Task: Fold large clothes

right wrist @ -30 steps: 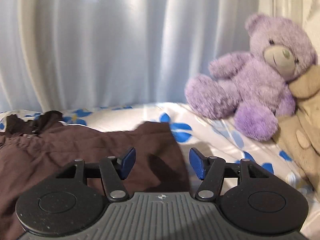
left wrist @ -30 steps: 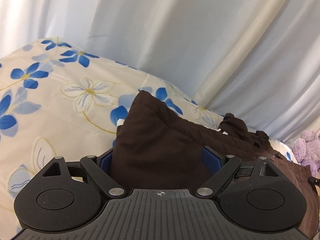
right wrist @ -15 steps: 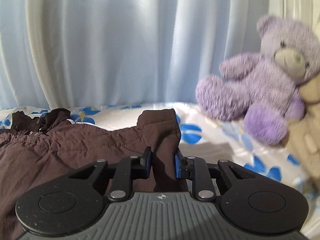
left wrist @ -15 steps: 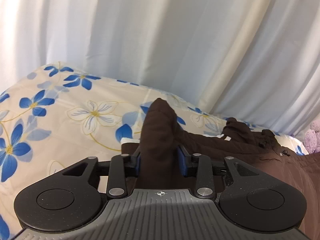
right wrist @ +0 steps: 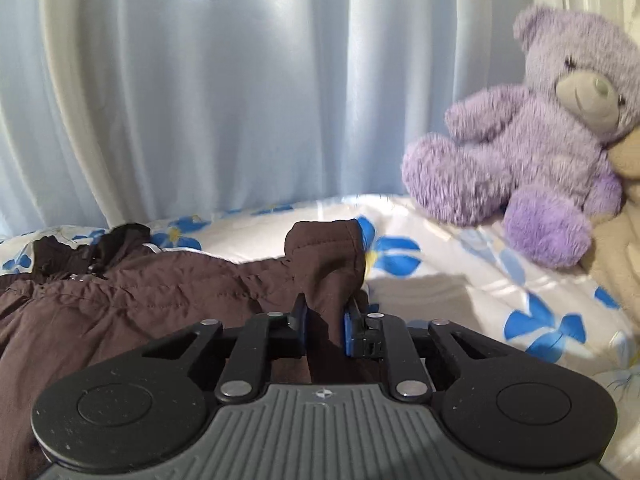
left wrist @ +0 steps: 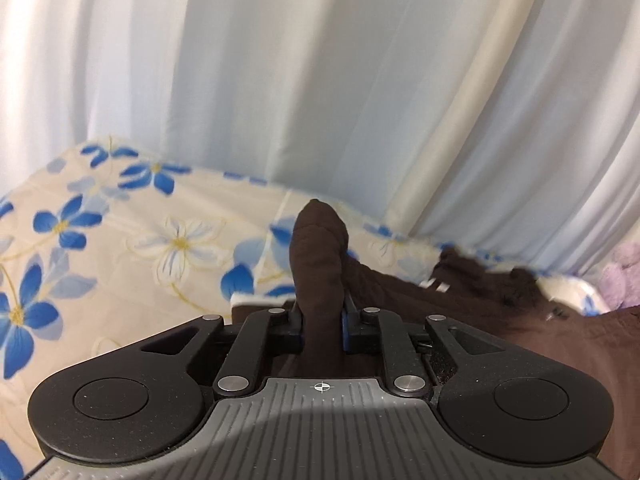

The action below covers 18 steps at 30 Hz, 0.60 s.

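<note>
A dark brown padded garment [left wrist: 480, 312] lies spread on the flowered bedsheet [left wrist: 120, 248]. My left gripper [left wrist: 322, 312] is closing its jaws on a bunched corner of it, and the blue pads press the fabric, which sticks up past the fingertips. In the right wrist view the same brown garment [right wrist: 140, 292] stretches away to the left. My right gripper [right wrist: 325, 316] is also closing, with the garment's other corner pinched between its pads and folded upward.
A purple teddy bear [right wrist: 532, 152] and a beige plush toy [right wrist: 624, 220] sit at the right on the bedsheet [right wrist: 440, 280]. A pale curtain [left wrist: 320, 80] hangs behind the bed. The purple teddy bear [left wrist: 624, 276] also peeks in at the left view's right edge.
Both grippers went from wide open around the garment's corners to pinched on them. The left one rose, pulling its corner up into a narrow ridge; the right stayed put.
</note>
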Each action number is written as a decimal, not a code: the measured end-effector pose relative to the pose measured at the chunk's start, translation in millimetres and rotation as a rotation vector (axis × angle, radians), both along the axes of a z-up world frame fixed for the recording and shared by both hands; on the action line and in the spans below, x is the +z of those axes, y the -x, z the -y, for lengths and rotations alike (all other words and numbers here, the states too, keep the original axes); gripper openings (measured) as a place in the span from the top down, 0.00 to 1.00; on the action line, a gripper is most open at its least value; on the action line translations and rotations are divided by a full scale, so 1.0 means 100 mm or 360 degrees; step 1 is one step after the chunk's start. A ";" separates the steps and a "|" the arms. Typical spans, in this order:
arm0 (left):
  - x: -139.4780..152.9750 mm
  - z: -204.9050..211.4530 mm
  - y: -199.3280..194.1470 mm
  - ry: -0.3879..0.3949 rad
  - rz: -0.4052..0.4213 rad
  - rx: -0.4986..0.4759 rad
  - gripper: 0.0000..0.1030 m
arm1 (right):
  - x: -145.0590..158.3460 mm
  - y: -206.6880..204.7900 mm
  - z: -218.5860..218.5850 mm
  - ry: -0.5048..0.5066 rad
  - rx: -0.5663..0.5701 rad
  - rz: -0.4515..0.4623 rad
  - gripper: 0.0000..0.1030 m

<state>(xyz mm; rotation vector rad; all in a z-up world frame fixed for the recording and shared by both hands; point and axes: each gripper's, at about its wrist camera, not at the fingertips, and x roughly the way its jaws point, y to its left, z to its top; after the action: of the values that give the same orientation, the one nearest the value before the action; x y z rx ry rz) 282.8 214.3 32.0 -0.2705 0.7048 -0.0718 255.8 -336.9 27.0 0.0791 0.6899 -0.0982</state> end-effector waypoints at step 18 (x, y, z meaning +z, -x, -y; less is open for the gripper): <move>-0.58 0.29 -0.54 -0.0299 0.0101 0.0303 0.64 | -0.03 -0.54 -0.25 0.0220 -0.0264 0.0238 0.85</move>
<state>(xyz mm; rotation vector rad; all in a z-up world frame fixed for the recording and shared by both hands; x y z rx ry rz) 336.6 184.9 -25.8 -0.1537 0.6153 0.1660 309.5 -311.9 24.5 0.0105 0.5246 -0.2963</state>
